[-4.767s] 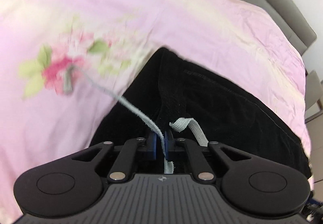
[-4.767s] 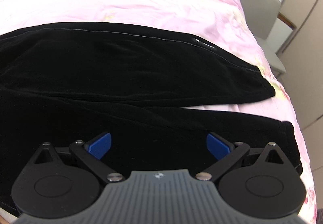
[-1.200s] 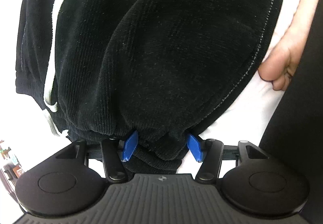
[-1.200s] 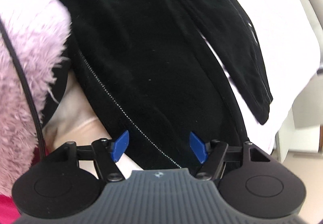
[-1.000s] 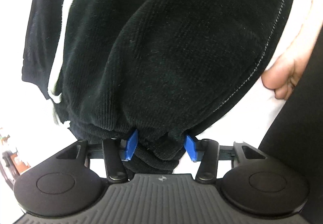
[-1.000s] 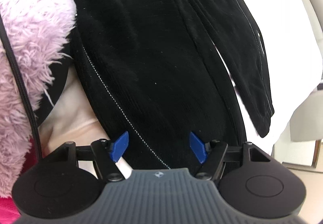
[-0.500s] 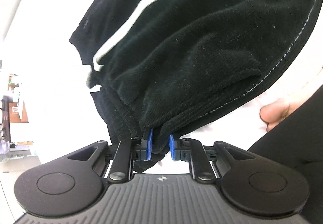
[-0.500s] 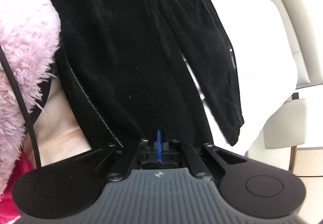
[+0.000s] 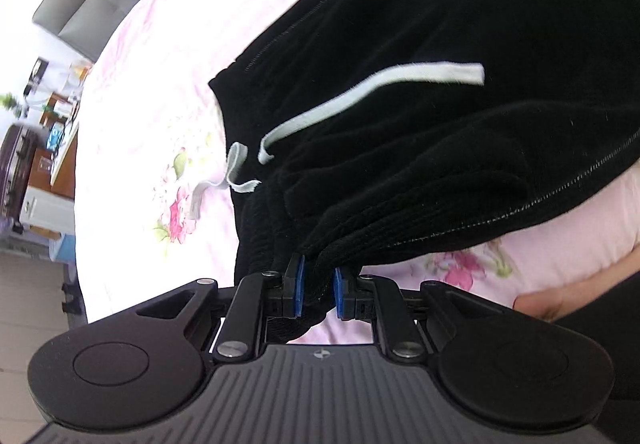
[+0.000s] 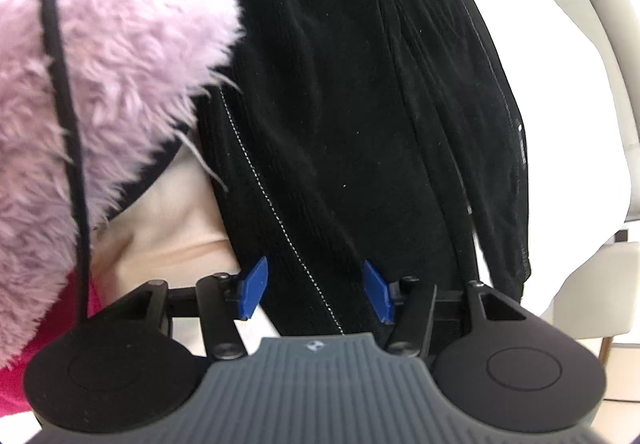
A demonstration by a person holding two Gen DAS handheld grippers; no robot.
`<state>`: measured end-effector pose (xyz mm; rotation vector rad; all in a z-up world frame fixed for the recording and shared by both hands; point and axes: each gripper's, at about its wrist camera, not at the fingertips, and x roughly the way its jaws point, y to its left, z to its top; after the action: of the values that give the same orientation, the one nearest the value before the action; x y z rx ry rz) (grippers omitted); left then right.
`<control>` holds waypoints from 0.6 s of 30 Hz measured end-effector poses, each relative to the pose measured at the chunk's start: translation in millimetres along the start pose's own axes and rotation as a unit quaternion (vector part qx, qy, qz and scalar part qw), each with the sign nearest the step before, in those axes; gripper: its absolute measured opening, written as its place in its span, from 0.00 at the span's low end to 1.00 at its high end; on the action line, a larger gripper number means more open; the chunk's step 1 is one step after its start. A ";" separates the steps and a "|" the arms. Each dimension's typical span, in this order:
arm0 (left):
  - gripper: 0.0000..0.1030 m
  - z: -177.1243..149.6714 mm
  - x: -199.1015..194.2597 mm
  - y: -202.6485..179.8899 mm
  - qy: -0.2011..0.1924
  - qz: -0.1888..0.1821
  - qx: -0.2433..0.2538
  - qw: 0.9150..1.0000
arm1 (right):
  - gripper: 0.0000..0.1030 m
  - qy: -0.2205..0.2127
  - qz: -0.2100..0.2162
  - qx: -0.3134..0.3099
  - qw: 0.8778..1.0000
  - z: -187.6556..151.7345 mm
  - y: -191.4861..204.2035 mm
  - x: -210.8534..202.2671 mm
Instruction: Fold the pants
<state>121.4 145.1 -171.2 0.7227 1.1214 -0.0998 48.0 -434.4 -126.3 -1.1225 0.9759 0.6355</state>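
Observation:
The black corduroy pants point(image 9: 440, 124) with a white drawstring point(image 9: 360, 92) hang bunched over the pink floral bedspread point(image 9: 160, 84). My left gripper point(image 9: 318, 286) is shut on a thick fold of the waistband, its blue pads pressed into the cloth. In the right wrist view the pants point(image 10: 340, 104) run away from me as a long leg with a white-stitched seam. My right gripper point(image 10: 314, 290) is opening; the cloth lies between its blue pads, which stand apart and do not squeeze it.
A person's fluffy pink sleeve point(image 10: 100, 84) and hand point(image 10: 172, 228) are close on the left of the right gripper; a hand point(image 9: 560, 300) also shows by the left gripper. A grey headboard point(image 9: 80, 4) and furniture point(image 9: 36, 164) lie beyond the bed's edge; a pale chair point(image 10: 592, 284) stands at right.
The left gripper closed on the bunched waistband, then rose and rolled, so the bed came into view. The right gripper snapped shut half a second ago and has since spread apart again.

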 end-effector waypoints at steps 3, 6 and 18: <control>0.16 11.6 -18.1 3.6 0.003 -0.001 -0.017 1.000 | 0.47 0.000 0.018 0.010 1.000 -2.6 -0.4 6.4; 0.16 15.3 -21.4 0.4 0.005 0.002 -0.010 1.000 | 0.47 0.004 0.052 0.005 0.999 -6.4 -6.7 2.1; 0.16 26.1 -48.6 18.0 -0.001 -0.002 -0.070 0.998 | 0.04 -0.011 0.013 0.018 1.000 -1.4 -3.6 4.0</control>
<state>127.4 130.6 -115.2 0.5952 1.1166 -0.0239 52.4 -437.1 -128.5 -1.0710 0.9809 0.6469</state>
